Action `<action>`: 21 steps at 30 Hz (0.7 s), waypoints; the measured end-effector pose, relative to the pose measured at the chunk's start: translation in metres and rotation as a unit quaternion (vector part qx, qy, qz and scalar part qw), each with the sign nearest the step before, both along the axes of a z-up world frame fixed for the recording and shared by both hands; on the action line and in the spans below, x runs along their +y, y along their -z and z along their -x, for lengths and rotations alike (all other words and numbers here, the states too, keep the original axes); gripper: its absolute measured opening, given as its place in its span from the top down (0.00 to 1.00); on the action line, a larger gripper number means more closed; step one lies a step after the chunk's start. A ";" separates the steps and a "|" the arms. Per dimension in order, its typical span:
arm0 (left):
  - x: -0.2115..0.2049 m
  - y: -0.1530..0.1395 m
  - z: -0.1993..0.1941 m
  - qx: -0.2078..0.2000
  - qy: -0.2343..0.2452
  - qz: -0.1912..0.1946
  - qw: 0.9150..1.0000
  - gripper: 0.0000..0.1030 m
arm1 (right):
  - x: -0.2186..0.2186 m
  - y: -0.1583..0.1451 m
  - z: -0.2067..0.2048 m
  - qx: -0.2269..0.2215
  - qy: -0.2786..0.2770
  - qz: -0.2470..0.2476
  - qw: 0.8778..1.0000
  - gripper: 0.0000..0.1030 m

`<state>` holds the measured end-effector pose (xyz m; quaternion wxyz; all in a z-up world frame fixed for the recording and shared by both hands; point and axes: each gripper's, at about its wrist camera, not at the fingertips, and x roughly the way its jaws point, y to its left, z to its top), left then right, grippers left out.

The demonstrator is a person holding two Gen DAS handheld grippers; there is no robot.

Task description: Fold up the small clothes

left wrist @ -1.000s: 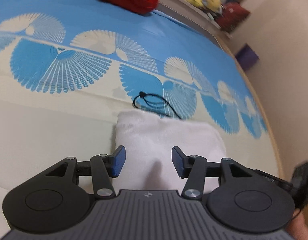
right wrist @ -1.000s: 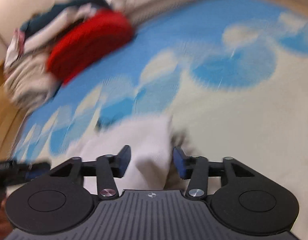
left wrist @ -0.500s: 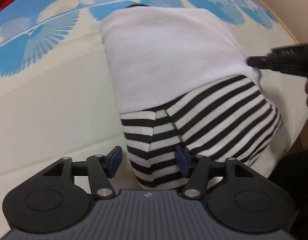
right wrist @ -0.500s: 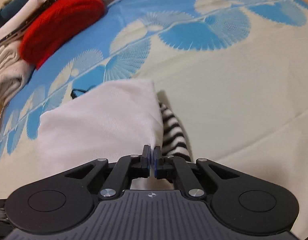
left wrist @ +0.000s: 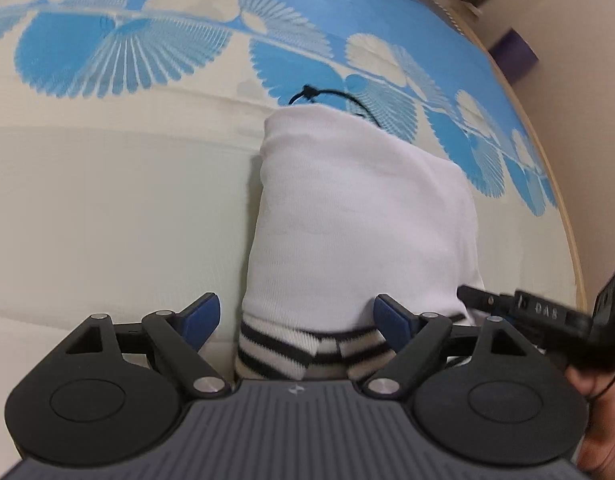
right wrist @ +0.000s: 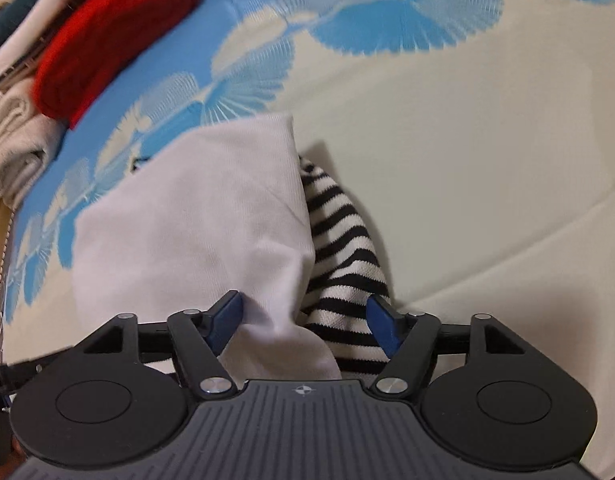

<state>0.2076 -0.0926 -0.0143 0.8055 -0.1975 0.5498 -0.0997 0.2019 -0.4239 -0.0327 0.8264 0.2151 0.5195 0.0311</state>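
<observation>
- the white garment (left wrist: 359, 216) lies folded on the bedspread (left wrist: 107, 208), its white panel laid over a black-and-white striped part (left wrist: 307, 346) that pokes out at the near edge.
- the left gripper (left wrist: 297, 320) is spread wide with nothing in it, the striped hem sitting between its blue pads without being pinched.
- the right gripper (right wrist: 303, 320) is just as wide open and holds nothing; white cloth and stripes (right wrist: 343, 248) bunch up between its fingers.
- from the right wrist view the white layer looks puffed and skewed, leaving a striped wedge showing down one side; i'd guess a press or lift from here could set the fold crooked.
- with both tongs right over the loose near edge, a careless close might catch only the top layer and drag the fold open.
- a thin black cord (left wrist: 327, 98) lies on the bedspread at the garment's far edge, partly tucked under it; it could snag and ride along if the bundle is slid away.
- a red knit (right wrist: 107, 36) and a pile of pale folded clothes (right wrist: 15, 148) sit well apart at the far side, not in the way.
- the two tools are close together at the near right corner, so they could knock each other.
</observation>
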 end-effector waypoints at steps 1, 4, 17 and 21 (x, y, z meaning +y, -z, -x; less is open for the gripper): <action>0.001 0.008 -0.003 0.006 -0.007 0.013 1.000 0.14 | 0.002 0.002 -0.001 0.000 -0.002 -0.001 1.000 0.31; 0.004 0.032 -0.014 0.029 -0.023 0.062 0.997 0.14 | 0.007 0.006 -0.003 -0.006 -0.019 0.000 1.000 0.49; 0.015 -0.011 -0.035 -0.114 -0.028 0.081 0.990 0.58 | 0.003 -0.027 -0.021 -0.116 0.005 -0.071 0.991 0.97; 0.028 -0.028 -0.041 -0.154 -0.052 0.021 0.986 0.40 | 0.026 -0.044 -0.029 -0.183 -0.017 -0.047 0.982 0.96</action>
